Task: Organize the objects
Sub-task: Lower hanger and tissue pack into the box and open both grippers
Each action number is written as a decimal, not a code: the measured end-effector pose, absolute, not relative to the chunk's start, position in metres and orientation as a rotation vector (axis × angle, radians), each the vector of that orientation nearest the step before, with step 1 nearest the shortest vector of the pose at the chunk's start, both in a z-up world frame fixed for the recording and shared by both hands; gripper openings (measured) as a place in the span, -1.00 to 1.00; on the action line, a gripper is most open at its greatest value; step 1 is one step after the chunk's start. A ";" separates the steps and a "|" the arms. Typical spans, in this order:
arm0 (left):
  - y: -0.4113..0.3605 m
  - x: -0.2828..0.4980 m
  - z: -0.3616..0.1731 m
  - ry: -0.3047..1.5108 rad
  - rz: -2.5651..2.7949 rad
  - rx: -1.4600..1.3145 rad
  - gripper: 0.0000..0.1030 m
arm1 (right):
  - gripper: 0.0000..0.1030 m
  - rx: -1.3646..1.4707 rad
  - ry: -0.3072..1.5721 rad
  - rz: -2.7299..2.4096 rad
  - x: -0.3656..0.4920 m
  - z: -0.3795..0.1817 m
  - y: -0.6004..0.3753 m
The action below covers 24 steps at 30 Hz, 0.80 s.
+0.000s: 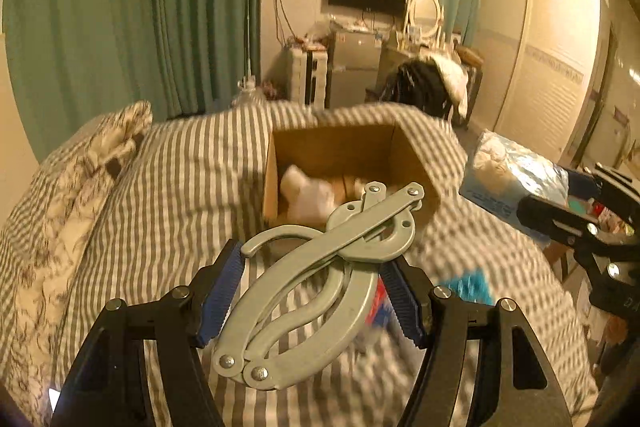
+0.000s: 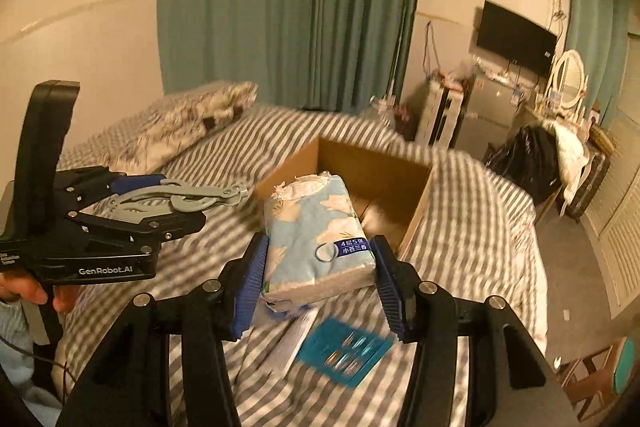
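My left gripper [image 1: 312,291] is shut on a grey folding hanger [image 1: 320,279] and holds it above the striped bed, just short of an open cardboard box [image 1: 412,155]. The box holds white and orange items [image 1: 308,195]. My right gripper [image 2: 318,287] is shut on a light blue tissue pack [image 2: 316,227], held above the bed in front of the same box [image 2: 416,223]. The left gripper with the hanger [image 2: 180,199] shows at the left of the right wrist view. The tissue pack [image 1: 516,175] shows at the right of the left wrist view.
A teal card of small items [image 2: 344,351] and a white flat packet [image 2: 296,339] lie on the striped bed [image 2: 472,227] below the right gripper. A patterned pillow [image 1: 80,195] lies at the bed's left. A chair with dark clothes [image 1: 424,83], a wardrobe and a cluttered dresser stand beyond.
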<state>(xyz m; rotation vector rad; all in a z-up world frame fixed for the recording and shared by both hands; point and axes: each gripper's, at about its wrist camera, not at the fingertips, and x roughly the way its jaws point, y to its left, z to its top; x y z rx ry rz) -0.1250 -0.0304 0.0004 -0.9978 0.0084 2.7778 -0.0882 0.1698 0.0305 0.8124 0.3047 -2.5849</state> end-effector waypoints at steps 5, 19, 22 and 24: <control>-0.020 -0.169 0.022 -0.013 2.809 -0.933 0.36 | 0.00 0.748 0.267 -2.619 -0.122 0.052 0.177; 0.009 -0.293 -0.022 0.089 2.867 -1.031 0.36 | 0.00 0.784 0.202 -2.686 -0.250 0.036 0.185; 0.014 -0.307 -0.040 0.106 2.850 -1.068 0.36 | 0.00 0.856 0.164 -2.658 -0.281 0.014 0.183; 0.015 -0.314 -0.053 0.094 2.830 -1.097 0.36 | 0.00 0.886 0.162 -2.652 -0.291 0.003 0.181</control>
